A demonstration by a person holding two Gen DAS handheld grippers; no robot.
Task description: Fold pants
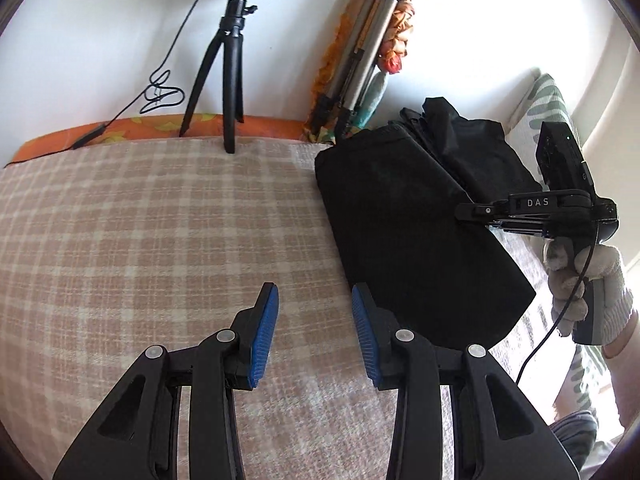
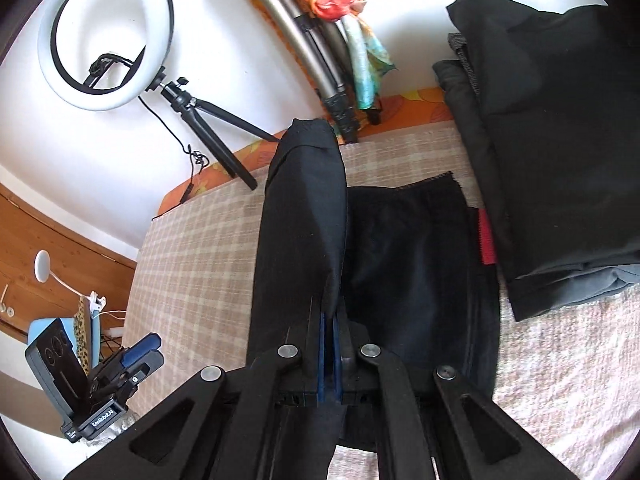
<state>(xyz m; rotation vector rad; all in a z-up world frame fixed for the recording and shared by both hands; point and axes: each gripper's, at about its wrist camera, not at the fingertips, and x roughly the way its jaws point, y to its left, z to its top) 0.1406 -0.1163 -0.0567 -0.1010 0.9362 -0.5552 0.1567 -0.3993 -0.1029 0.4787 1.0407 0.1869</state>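
Black pants (image 1: 404,236) lie folded on the checked bed cover (image 1: 160,240), right of centre in the left wrist view. My left gripper (image 1: 314,300) is open and empty, hovering over the cover just left of the pants' near edge. My right gripper (image 2: 330,320) is shut on a fold of the black pants (image 2: 308,208), which rises between its blue pads; the rest of the pants (image 2: 416,264) lies flat beneath. The right gripper also shows in the left wrist view (image 1: 472,212), at the pants' right edge, held by a gloved hand (image 1: 592,292).
A pile of dark folded clothes (image 2: 560,140) lies at the far right of the bed. A ring light on a small tripod (image 1: 224,76) and a folded silver tripod (image 1: 360,64) stand against the wall. The left gripper shows at lower left in the right wrist view (image 2: 132,364).
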